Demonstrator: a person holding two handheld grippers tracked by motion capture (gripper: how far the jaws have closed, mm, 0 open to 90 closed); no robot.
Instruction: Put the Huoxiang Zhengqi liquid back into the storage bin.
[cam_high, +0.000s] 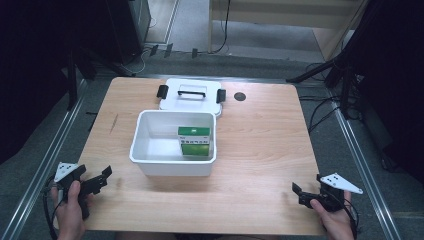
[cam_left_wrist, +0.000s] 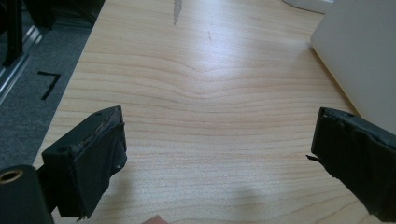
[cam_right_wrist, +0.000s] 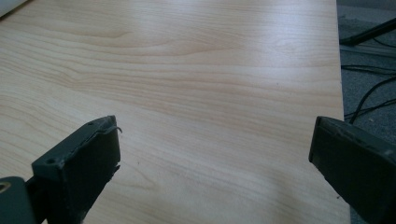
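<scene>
A white plastic box (cam_high: 142, 150) stands open in the middle of the wooden table (cam_high: 260, 145), with a green and white carton (cam_high: 194, 141) upright inside it at the right. Its white lid (cam_high: 192, 95), with a black handle and two black latches, lies flat just behind the box. My left gripper (cam_high: 95, 181) rests near the table's front left corner, open and holding nothing. My right gripper (cam_high: 306, 192) sits near the front right corner, also open with nothing between its jaws. In the left gripper view the box's white wall (cam_left_wrist: 359, 60) shows at the right, beyond the gripper (cam_left_wrist: 217, 154).
A small dark round hole (cam_high: 240, 96) marks the table top right of the lid. Metal rails run along both sides of the table. Black stands and cables (cam_high: 325, 107) lie on the floor at the right, and the table's right edge (cam_right_wrist: 340, 93) is close to my right gripper (cam_right_wrist: 215, 163).
</scene>
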